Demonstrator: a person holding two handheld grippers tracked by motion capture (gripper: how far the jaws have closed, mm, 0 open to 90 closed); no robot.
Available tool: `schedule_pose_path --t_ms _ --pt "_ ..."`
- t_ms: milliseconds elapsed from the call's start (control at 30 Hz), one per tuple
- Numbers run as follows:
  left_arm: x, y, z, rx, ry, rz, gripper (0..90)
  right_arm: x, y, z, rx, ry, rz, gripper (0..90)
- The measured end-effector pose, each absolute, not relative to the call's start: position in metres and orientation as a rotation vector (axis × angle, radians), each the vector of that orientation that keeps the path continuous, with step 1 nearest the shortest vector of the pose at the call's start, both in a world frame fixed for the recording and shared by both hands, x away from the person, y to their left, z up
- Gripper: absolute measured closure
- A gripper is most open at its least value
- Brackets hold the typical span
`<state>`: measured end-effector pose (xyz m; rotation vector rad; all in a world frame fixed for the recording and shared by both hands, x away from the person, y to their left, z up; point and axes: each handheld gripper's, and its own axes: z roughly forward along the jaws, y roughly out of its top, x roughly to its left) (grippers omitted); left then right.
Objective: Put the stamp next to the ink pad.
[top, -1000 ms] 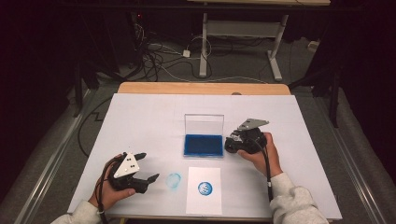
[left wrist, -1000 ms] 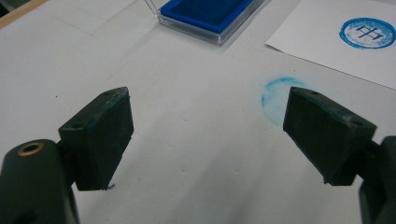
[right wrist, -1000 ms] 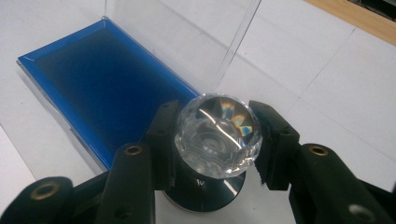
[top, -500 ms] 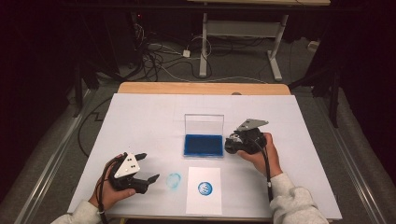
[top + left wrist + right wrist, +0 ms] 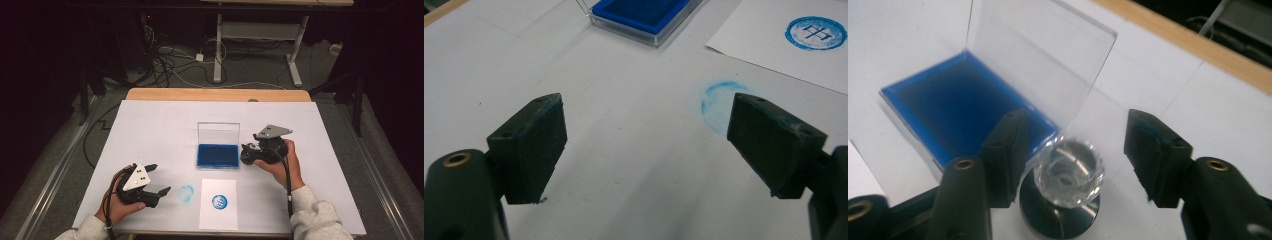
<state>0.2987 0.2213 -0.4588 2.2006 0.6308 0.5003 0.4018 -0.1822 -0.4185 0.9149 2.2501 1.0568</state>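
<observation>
A stamp (image 5: 1068, 175) with a clear faceted knob and a dark round base stands upright on the white table, just right of the open blue ink pad (image 5: 218, 155). My right gripper (image 5: 1080, 157) straddles the knob. Its jaws have just been opening; the stamp sits between them with a gap on the right side, so the pads no longer press on it. In the high view that gripper (image 5: 248, 154) lies beside the pad's right edge. My left gripper (image 5: 161, 178) rests open and empty at the front left, next to a blue smudge (image 5: 719, 102).
A white sheet (image 5: 218, 215) bearing a round blue print (image 5: 219, 202) lies in front of the ink pad. The pad's clear lid (image 5: 1043, 55) stands upright behind it. A wooden strip (image 5: 215, 94) edges the table's far side.
</observation>
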Motion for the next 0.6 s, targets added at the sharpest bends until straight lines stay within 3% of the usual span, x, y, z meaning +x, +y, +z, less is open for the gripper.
schedule_pose_path --t_ms 367,433,600 --pt "0.299 0.221 -0.459 2.195 0.639 0.502 15.6 0.388 -0.184 -0.394 0.841 2.139 1.135 30.1" --pt "0.299 0.221 -0.459 2.192 0.642 0.503 15.6 0.385 -0.183 -0.392 0.847 2.124 1.14 22.6" --pt "0.299 0.221 -0.458 2.191 0.641 0.501 15.6 0.38 -0.18 -0.388 0.819 2.113 1.148 21.0"
